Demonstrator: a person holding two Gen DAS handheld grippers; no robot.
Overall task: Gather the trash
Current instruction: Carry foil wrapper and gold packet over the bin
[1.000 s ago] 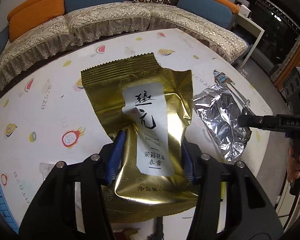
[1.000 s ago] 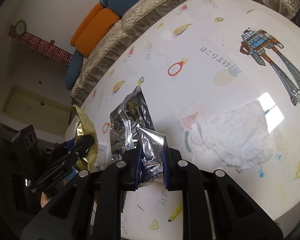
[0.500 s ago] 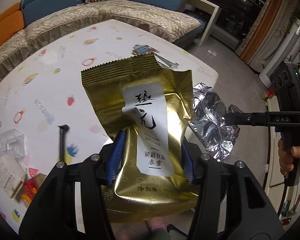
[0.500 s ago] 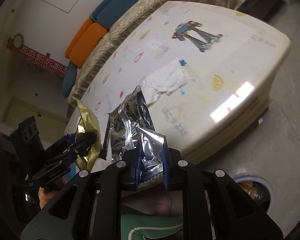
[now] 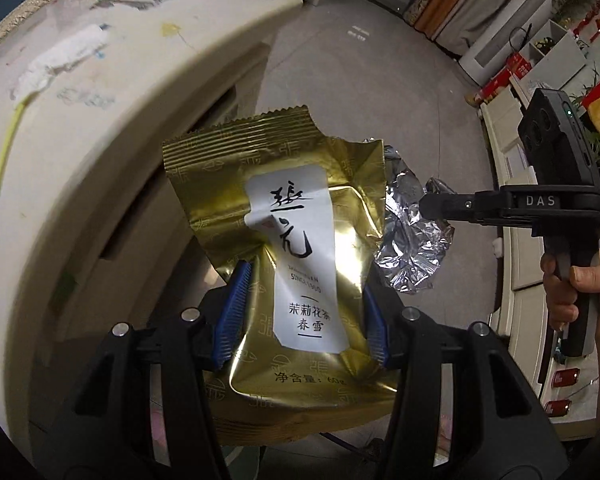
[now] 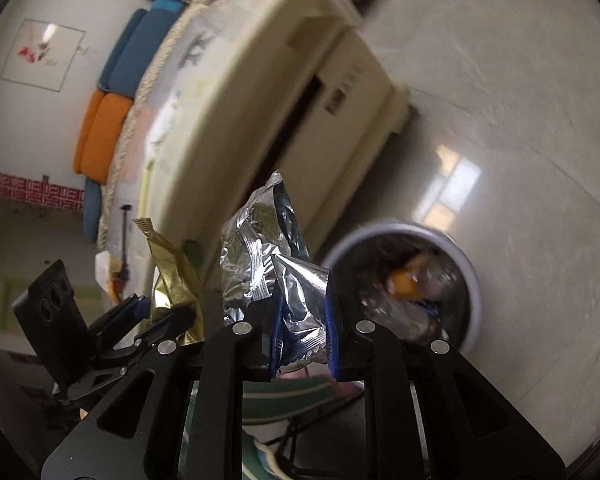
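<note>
Beside the cream desk [image 5: 100, 128], above the grey floor [image 6: 520, 100], the left gripper [image 5: 302, 312] pinches a gold tea pouch [image 5: 284, 208] between its blue pads, the pouch standing upright. Just to its right, the right gripper [image 6: 302, 320] clamps a crumpled silver wrapper [image 6: 268, 248]. A round trash bin [image 6: 474, 280] holding rubbish sits on the floor just beyond the wrapper.
</note>
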